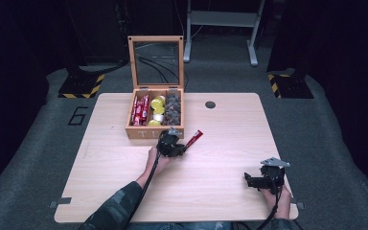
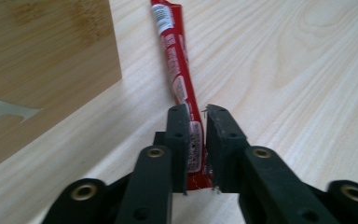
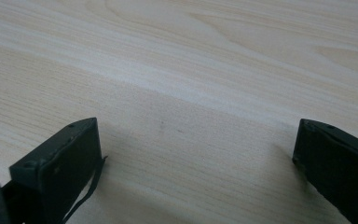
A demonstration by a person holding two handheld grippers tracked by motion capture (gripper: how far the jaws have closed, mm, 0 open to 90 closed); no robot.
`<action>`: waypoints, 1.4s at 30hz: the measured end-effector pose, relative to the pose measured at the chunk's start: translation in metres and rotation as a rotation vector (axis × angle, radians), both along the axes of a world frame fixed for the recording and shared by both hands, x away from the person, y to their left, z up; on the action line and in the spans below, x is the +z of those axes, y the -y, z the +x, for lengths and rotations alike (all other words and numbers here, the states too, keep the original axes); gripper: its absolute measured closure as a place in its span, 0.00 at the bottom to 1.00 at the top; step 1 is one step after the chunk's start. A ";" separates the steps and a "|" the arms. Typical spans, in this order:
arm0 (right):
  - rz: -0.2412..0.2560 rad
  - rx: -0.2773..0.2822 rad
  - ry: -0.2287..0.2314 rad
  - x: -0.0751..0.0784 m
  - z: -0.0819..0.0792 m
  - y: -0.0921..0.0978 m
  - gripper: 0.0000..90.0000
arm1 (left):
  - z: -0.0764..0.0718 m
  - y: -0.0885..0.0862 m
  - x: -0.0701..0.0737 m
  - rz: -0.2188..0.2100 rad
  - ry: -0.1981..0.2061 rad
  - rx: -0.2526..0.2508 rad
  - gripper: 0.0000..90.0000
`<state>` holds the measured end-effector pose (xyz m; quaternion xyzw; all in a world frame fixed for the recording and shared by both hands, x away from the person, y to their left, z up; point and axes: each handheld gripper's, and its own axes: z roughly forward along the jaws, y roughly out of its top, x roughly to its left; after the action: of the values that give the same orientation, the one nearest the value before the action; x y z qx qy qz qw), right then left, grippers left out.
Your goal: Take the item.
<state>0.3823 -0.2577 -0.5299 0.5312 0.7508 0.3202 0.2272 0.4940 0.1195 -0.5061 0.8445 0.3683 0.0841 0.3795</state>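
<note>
While the right claw [image 3: 196, 158] gapes wide and empty, the left claw [image 2: 196, 122] pinches a red sachet [image 2: 179, 84] beside the wooden box [image 1: 155, 115].

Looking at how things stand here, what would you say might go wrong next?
The left claw pinches the long red sachet only at its very end, so it might droop or slip out. The sachet's far end sits close beside the open wooden box, so it could snag the box wall if swung.
</note>
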 end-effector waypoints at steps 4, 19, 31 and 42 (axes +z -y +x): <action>0.000 0.000 0.000 0.000 0.000 0.000 0.00 | -0.003 0.001 0.003 0.007 0.003 -0.007 0.68; 0.000 0.001 0.000 0.000 0.000 0.000 0.00 | -0.030 -0.006 0.030 0.019 0.085 -0.033 0.21; 0.000 0.000 -0.001 0.000 0.000 0.000 0.00 | -0.059 -0.045 0.049 0.006 0.132 0.004 0.15; 0.000 -0.001 0.000 0.000 0.000 0.000 0.00 | -0.086 -0.090 0.056 -0.005 0.164 0.069 0.15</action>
<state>0.3823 -0.2577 -0.5300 0.5316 0.7506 0.3201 0.2272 0.4082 0.2093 -0.4505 0.8207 0.3650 0.1650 0.4074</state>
